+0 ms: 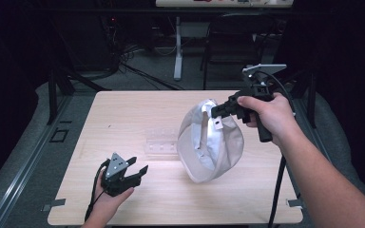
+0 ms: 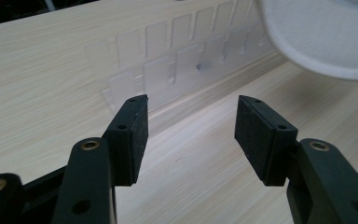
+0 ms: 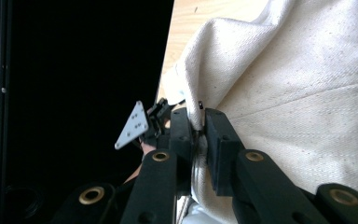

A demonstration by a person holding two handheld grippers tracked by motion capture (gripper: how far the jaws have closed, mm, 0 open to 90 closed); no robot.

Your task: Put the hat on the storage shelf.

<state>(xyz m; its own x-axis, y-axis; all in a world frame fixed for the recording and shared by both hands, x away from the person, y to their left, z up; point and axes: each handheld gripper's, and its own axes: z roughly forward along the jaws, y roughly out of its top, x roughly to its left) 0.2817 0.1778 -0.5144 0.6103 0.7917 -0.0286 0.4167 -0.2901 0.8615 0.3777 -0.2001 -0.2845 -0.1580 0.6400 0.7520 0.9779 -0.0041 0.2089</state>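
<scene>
A white fabric cap point(image 1: 211, 142) hangs above the right half of the wooden table point(image 1: 123, 114). My right gripper point(image 1: 215, 111) is shut on the cap's upper edge; in the right gripper view both jaws pinch a fold of the cloth point(image 3: 307, 93) at the gripper point(image 3: 198, 140). My left gripper point(image 1: 139, 167) is held low near the table's front left, open, with nothing between its pads point(image 2: 191, 135). It points toward a clear plastic rack point(image 2: 177, 60), with the cap's rim point(image 2: 321, 32) at the upper right of the left gripper view.
The clear plastic rack point(image 1: 161, 142) lies on the table's middle, just left of the hanging cap. Dark floor with cables, a desk leg point(image 1: 177, 47) and a chair point(image 1: 237, 28) lie beyond the table's far edge.
</scene>
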